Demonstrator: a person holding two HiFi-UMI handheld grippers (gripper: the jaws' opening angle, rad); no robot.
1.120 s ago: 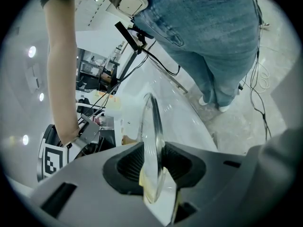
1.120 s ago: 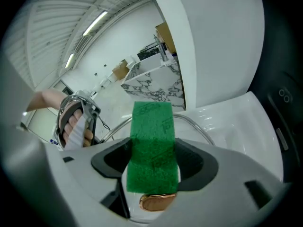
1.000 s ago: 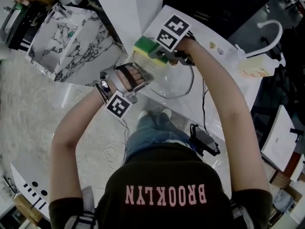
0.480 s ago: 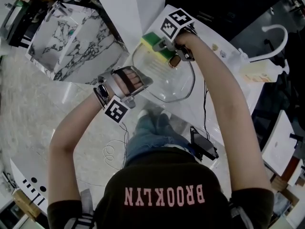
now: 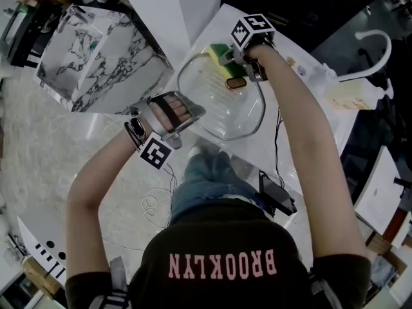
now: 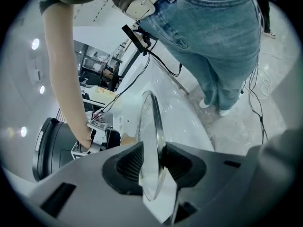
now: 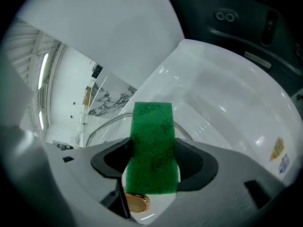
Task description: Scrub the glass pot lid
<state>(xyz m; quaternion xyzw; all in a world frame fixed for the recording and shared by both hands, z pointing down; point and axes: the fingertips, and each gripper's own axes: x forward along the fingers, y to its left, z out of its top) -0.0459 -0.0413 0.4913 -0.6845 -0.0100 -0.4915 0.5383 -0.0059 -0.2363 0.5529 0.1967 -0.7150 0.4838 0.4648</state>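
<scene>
Glass pot lid (image 5: 219, 118) hangs above a white counter (image 5: 254, 156), and the jaws of the left gripper (image 6: 152, 163) pinch the edge of the lid nearest the person. At the lid's far edge, the right gripper (image 7: 152, 164) has its jaws clamped on a green-and-yellow sponge (image 5: 217, 55), which lies just beside the lid's brass-coloured knob (image 5: 235, 82). A marble-patterned box (image 5: 96, 50) stands beyond the lid's left side.

Left tongs (image 6: 152, 163) pinching the glass lid (image 6: 150, 122)

I see the lid standing edge-on between my two dark pads (image 6: 130, 162), gripped at its rim. Past it runs the white counter (image 6: 182, 117), with a bare arm (image 6: 61, 79) at left and blue jeans (image 6: 213, 41) above.
</scene>
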